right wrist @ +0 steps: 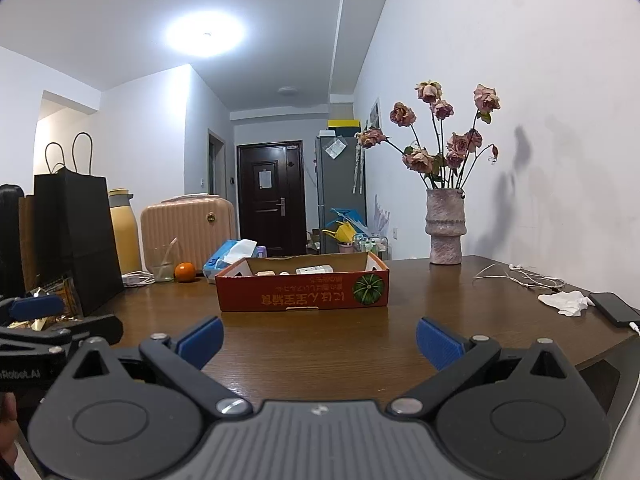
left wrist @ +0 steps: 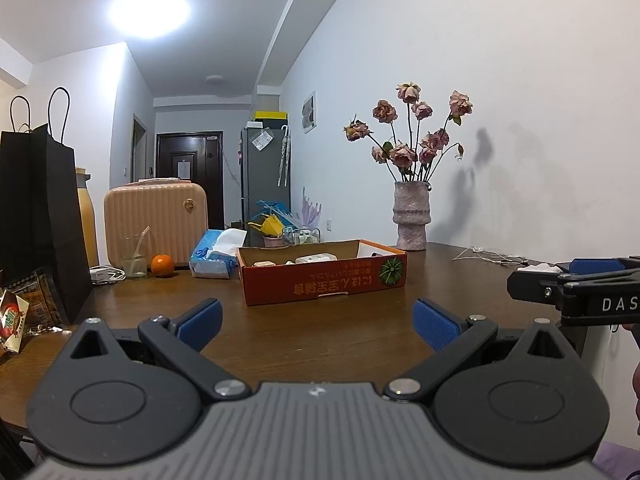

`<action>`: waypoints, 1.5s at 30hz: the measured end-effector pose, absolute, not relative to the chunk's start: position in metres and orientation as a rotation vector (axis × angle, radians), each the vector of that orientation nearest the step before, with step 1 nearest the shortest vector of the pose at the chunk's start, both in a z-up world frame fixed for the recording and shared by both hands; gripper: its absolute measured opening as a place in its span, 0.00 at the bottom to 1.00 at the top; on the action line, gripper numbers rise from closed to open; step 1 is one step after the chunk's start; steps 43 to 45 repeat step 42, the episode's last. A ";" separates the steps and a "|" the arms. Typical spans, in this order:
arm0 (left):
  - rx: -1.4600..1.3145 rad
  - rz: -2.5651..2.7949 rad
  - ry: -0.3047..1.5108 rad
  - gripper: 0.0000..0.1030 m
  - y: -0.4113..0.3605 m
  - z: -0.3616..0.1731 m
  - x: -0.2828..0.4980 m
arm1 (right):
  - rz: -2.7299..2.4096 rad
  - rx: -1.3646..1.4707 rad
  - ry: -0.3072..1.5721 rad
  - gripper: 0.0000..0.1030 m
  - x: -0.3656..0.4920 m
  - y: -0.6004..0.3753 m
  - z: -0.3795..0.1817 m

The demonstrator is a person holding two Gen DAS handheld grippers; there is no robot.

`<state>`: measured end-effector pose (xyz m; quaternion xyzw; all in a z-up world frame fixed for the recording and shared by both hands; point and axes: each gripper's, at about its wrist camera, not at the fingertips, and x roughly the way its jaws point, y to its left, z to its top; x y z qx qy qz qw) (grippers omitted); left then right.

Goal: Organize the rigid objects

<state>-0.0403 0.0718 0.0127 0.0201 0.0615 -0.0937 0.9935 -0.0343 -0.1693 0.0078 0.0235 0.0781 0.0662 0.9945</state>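
A shallow red cardboard box stands in the middle of the brown table, with a few small white and beige objects inside. My left gripper is open and empty, held low over the table in front of the box. My right gripper is open and empty, also in front of the box. The right gripper's side also shows in the left wrist view, and the left gripper's side shows in the right wrist view.
A vase of dried roses stands at the back right. A phone, crumpled tissue and white cable lie at right. A black paper bag, snack packets, glass, orange and tissue pack stand at left.
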 end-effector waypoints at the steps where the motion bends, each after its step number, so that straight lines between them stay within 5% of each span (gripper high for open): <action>1: 0.041 -0.189 0.123 1.00 0.072 0.013 -0.040 | 0.130 0.049 0.156 1.00 -0.034 -0.170 0.008; 45: 0.044 -0.235 0.152 1.00 0.067 0.007 -0.037 | 0.129 0.068 0.171 1.00 -0.030 -0.174 0.006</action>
